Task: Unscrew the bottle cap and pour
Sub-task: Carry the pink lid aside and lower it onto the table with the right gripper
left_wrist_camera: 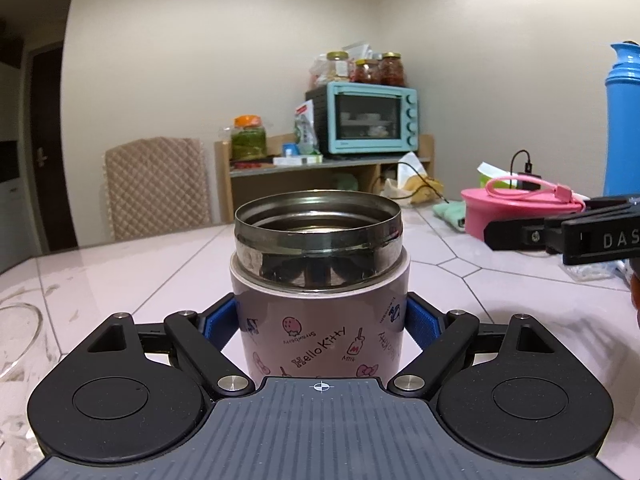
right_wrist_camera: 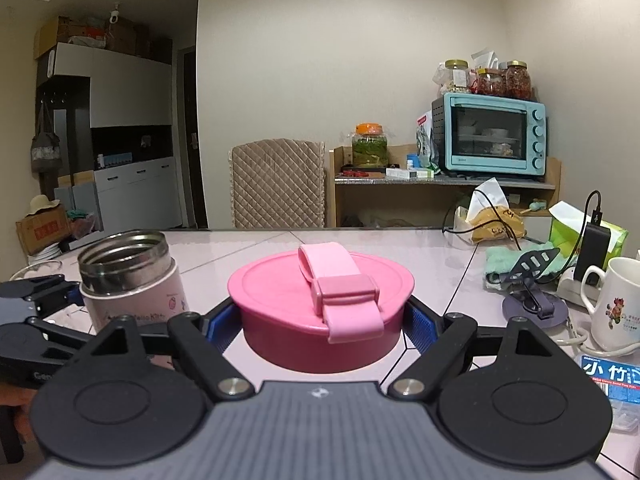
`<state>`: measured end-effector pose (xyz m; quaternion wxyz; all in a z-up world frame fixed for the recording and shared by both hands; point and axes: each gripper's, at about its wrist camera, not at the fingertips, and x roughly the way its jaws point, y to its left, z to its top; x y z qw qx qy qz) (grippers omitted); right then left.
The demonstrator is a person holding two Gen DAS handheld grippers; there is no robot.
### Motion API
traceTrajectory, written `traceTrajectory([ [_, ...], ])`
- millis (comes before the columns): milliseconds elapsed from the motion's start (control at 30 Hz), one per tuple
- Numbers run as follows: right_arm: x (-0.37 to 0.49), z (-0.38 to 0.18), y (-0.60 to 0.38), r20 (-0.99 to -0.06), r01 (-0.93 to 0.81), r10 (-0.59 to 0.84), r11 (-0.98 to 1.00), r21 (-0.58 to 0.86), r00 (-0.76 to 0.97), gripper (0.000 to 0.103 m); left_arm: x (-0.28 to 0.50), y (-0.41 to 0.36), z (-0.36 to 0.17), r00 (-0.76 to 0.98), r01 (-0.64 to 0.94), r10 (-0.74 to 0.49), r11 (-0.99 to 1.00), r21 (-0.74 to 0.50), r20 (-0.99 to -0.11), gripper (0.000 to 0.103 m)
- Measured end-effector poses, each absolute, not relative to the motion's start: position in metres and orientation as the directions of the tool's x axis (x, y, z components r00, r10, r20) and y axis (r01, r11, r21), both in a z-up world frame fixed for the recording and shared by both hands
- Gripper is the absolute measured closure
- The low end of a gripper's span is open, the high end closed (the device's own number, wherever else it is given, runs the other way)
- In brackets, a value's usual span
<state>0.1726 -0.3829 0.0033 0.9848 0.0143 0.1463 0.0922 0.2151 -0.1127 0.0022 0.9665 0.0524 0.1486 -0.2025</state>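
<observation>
On the pale tiled table, the left gripper closes its blue pads on both sides of the pink flask, holding it upright, seemingly to keep it steady and ready for pouring. Its steel mouth stands open. To the right, the right gripper clamps the pink cap by its sides; whether it rests on the table is unclear. A glass bowl sits near left, likely the target.

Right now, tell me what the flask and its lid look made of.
Flask: neck looks like polished stainless steel, mirror reflections; the body is matte pink, printed coating, probably over metal. Lid: looks like moulded pink plastic, soft sheen, with a paler strap, possibly silicone.
</observation>
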Motion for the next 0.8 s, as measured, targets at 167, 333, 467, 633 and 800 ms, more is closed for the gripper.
traceTrajectory([
  [167,0.177,-0.005,-0.378,-0.308,-0.185,0.192,0.981,0.051,0.932,0.018,0.215,-0.115,0.003,0.880,0.394,-0.363,0.918,0.047,-0.306,0.014],
  [333,0.183,-0.015,-0.378,-0.333,-0.180,0.191,0.982,0.062,0.923,0.018,0.214,-0.118,0.003,0.885,0.387,-0.354,0.921,0.053,-0.302,0.014],
  [467,0.186,-0.020,-0.378,-0.349,-0.171,0.183,0.983,0.064,0.919,0.018,0.215,-0.118,0.003,0.882,0.390,-0.358,0.920,0.047,-0.305,0.014],
  [633,0.186,-0.023,-0.375,-0.360,-0.172,0.182,0.983,0.061,0.915,0.018,0.214,-0.118,0.001,0.881,0.391,-0.360,0.919,0.045,-0.306,0.013],
  [800,0.184,-0.024,-0.374,-0.361,-0.168,0.179,0.984,0.060,0.915,0.018,0.212,-0.118,0.000,0.883,0.391,-0.360,0.919,0.045,-0.302,0.013],
])
